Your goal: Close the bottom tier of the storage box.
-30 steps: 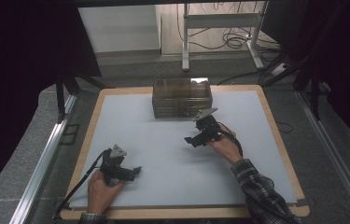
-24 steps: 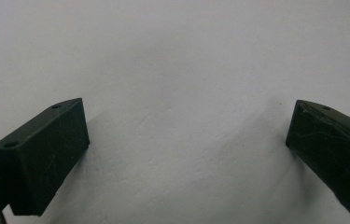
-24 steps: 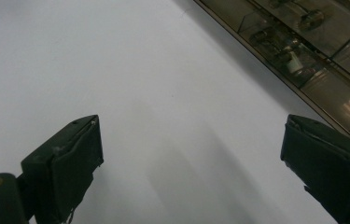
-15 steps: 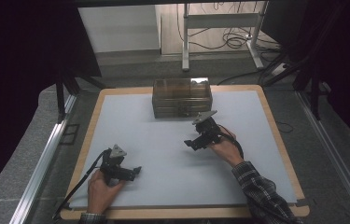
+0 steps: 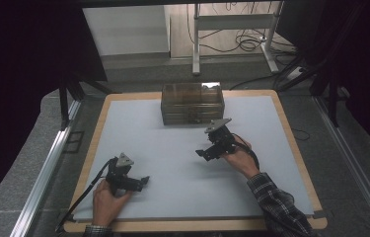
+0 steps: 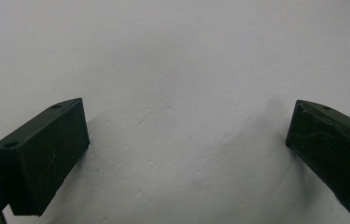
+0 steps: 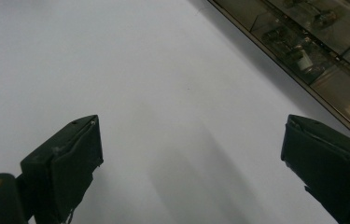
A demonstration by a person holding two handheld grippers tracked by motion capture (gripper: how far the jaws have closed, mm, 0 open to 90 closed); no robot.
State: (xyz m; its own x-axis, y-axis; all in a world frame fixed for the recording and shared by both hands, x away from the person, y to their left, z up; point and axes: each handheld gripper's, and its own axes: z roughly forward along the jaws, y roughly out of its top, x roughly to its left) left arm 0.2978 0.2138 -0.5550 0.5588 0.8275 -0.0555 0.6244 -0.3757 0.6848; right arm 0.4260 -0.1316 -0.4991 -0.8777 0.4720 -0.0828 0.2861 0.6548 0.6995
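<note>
Since a second ago, only my right gripper (image 5: 203,152) has shifted, easing slightly back from the drawer box (image 5: 192,103) toward my side of the mat; my left one lies where it was and the box has not stirred.

Nearest me, well short of the box and off to its left, my left hand (image 5: 107,200) holds the left gripper (image 5: 143,180) low over the pale grey mat (image 5: 172,148). Its jaws are spread wide, with nothing but bare mat between them in the left gripper view (image 6: 186,144). Its black cable (image 5: 81,200) trails back toward the wooden edge of the board (image 5: 192,226).

Farther on, just in front of the box and a little to its right, my right hand (image 5: 239,159) in its plaid sleeve (image 5: 276,207) carries the right gripper above the mat. Its jaws also stand wide apart and hold nothing. In the right gripper view (image 7: 191,154) the box's smoky clear face (image 7: 312,46) runs across the upper right corner, small parts dimly visible inside, apart from both jaws.

Farthest off, the drawer box sits at the far middle of the mat, its drawers closed as far as I can tell.
</note>
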